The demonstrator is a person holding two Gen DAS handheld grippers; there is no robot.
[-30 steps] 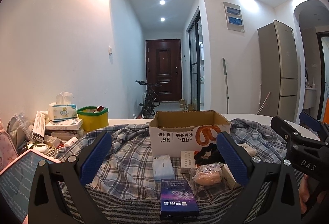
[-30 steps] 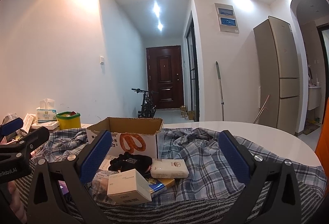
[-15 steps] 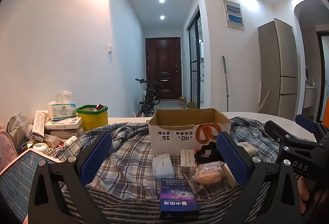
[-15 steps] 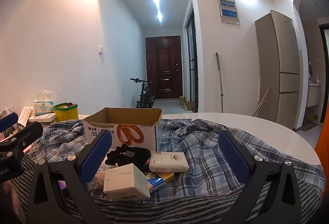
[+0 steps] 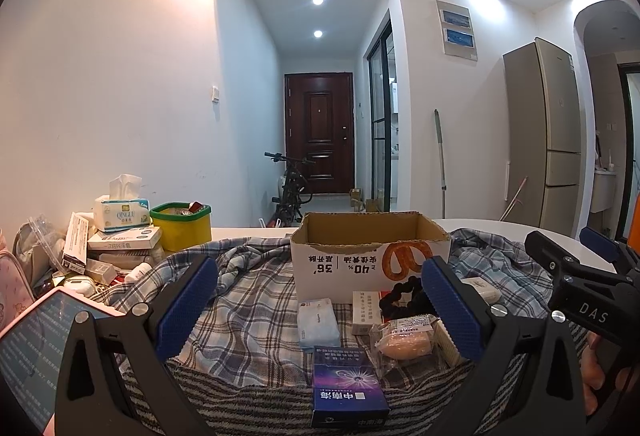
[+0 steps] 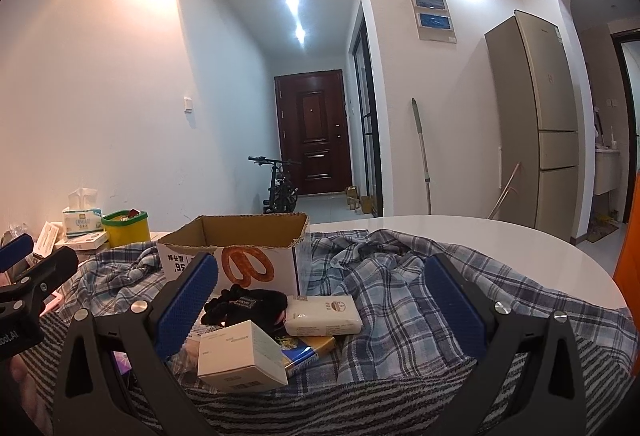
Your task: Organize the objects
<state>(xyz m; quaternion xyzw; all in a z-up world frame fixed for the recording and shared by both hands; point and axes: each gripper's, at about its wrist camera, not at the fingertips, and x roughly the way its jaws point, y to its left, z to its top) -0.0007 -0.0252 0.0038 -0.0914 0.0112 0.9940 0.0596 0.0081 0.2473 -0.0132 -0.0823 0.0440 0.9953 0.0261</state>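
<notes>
Left gripper [image 5: 320,310]: jaws standing wide apart and holding nothing; it is hovering over the near edge of the cloth, facing the pile.
Right gripper [image 6: 322,306]: jaws likewise wide apart and empty, hovering at the right of the same pile.
Dark blue box [image 5: 348,386]: lying flat at the near edge, nearest the left gripper and clear on both long sides; judged the easiest first pick.
White carton [image 6: 240,354]: sitting nearest the right gripper, tilted and resting partly on the blue-and-gold packet [image 6: 306,348]; a grip across its narrow faces is advised so that the packet is not dragged along.
Wrapped bun [image 5: 404,340]: lying just right of the dark blue box in clear film; soft, so a light squeeze is advised.
Tissue pack [image 5: 318,322]: lying flat beyond the dark blue box, near the carton front.
White soap-like pack [image 6: 322,314]: lying beside the black scrunchie [image 6: 244,302], both touching neighbours; better lifted straight up.
Cardboard box [image 5: 370,256]: standing open-topped at the far side of the pile on the plaid cloth [image 5: 240,300]; judged the destination, with its inside unseen from here.
Step in hand: judged to be choosing a first object, nothing yet gripped.
Risk: the rumpled cloth may be snagging low fingers.
Far left clutter [image 5: 120,236]: standing well apart from the pile.
</notes>
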